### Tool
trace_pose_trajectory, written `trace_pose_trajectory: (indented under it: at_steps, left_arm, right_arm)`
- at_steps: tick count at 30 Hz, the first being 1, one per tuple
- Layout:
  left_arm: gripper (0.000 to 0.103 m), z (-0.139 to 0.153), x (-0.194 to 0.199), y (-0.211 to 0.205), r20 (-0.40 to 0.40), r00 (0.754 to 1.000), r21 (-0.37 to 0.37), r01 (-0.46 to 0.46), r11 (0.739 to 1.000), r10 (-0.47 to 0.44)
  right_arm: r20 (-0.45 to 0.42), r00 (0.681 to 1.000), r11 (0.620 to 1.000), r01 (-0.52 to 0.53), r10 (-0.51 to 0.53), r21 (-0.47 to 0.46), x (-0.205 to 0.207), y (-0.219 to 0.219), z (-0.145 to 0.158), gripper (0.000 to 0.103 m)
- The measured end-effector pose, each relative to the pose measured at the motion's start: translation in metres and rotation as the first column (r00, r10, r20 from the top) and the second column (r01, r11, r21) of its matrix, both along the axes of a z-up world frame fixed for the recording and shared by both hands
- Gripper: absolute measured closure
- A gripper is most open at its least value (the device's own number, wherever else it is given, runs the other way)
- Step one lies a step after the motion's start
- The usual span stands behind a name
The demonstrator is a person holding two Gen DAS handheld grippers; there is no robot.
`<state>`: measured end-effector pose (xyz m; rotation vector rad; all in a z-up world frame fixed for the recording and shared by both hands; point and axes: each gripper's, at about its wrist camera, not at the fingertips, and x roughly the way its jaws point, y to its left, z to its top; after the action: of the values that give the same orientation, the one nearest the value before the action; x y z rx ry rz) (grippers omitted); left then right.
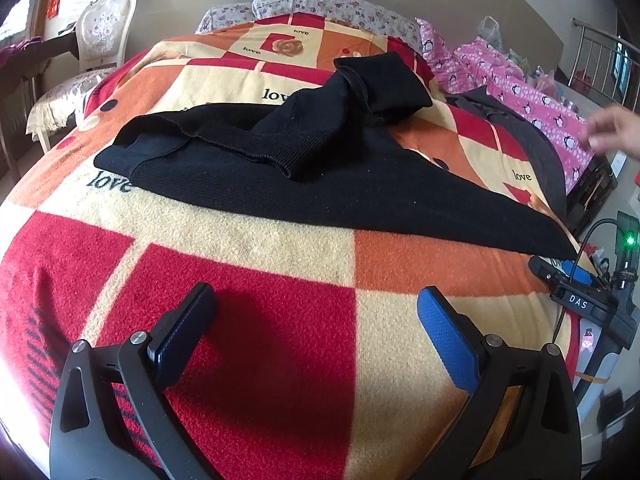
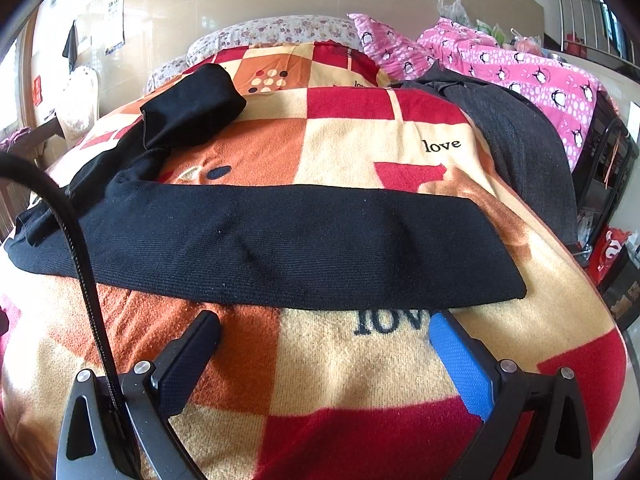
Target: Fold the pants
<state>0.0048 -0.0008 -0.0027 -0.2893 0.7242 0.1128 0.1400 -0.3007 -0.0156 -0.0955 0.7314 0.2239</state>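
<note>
Black knit pants [image 1: 328,176] lie across a checked red, orange and cream blanket [image 1: 248,280] on a bed. One leg stretches flat to the right; the other is bunched and folded over at the back. My left gripper [image 1: 316,312] is open and empty, just above the blanket, short of the pants' near edge. The right gripper's body [image 1: 588,296] rests on the blanket by the leg's end. In the right wrist view the flat leg [image 2: 280,248] runs left to right, and my right gripper [image 2: 324,340] is open and empty just before its near hem.
A dark grey garment [image 2: 520,152] lies at the bed's right edge beside pink penguin bedding [image 2: 520,68]. A bare hand [image 1: 616,128] hovers at the right. A white chair [image 1: 100,36] stands at the back left. A black cable [image 2: 84,272] crosses the left side.
</note>
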Motion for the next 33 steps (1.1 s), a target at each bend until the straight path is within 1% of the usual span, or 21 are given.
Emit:
trace_pose_trajectory:
  at_steps: [5,12,15,18,20,24,27,29,30,31,32,33]
  left_arm:
    - [0.002,0.001,-0.002,0.006,0.017,1.0,-0.039,0.004,0.999,-0.003]
    - [0.002,0.001,0.0,0.004,0.009,1.0,-0.041,-0.004,0.999,0.004]
    - [0.002,0.001,0.002,-0.001,-0.006,1.0,-0.009,-0.01,1.0,0.01]
    - [0.002,-0.001,0.006,-0.009,-0.03,0.999,0.054,-0.018,0.998,0.02]
    - [0.002,-0.002,0.008,-0.011,-0.036,0.999,0.083,-0.025,0.996,0.029]
    - [0.002,-0.003,0.009,-0.013,-0.041,0.998,0.112,-0.034,0.993,0.039]
    - [0.002,-0.003,0.01,-0.013,-0.044,0.998,0.111,-0.033,0.993,0.039]
    - [0.002,-0.001,0.007,-0.007,-0.041,0.999,0.071,-0.025,0.997,0.028]
    - [0.002,0.001,0.005,-0.001,-0.031,0.999,0.018,-0.019,1.0,0.02]
    - [0.002,0.004,0.001,0.008,-0.01,1.0,-0.051,-0.006,0.999,0.006]
    - [0.002,0.007,-0.004,0.02,0.011,1.0,-0.127,0.0,0.992,0.002]
    - [0.002,0.011,-0.008,0.031,0.013,1.0,-0.162,-0.018,0.987,0.021]
  right_arm:
    - [-0.002,1.0,1.0,0.001,-0.001,-0.001,0.001,-0.001,0.0,0.0]
    - [-0.003,1.0,1.0,0.002,-0.002,0.0,0.001,-0.001,0.0,0.0]
    - [-0.002,1.0,1.0,0.002,-0.002,-0.001,-0.001,0.0,-0.001,0.0]
    - [0.003,1.0,1.0,0.007,-0.007,0.001,-0.002,0.0,-0.001,0.0]
    - [0.006,1.0,1.0,0.026,-0.026,0.007,-0.001,0.001,-0.002,0.0]
    - [0.018,0.998,0.999,0.053,-0.053,0.0,-0.002,0.004,-0.002,0.0]
    - [0.017,0.999,0.999,0.052,-0.052,0.002,-0.002,0.003,-0.002,0.0]
    - [0.014,0.999,0.999,0.051,-0.051,0.003,-0.002,0.003,-0.002,0.0]
    - [0.009,0.999,0.999,0.047,-0.047,0.005,-0.001,0.003,-0.001,0.0]
    - [0.002,0.999,0.999,0.038,-0.038,0.014,-0.001,0.001,-0.001,0.0]
    - [-0.004,1.0,0.999,0.029,-0.029,0.022,-0.001,0.0,0.0,0.0]
    - [-0.017,1.0,1.0,0.006,-0.005,0.028,-0.002,-0.002,0.002,0.0]
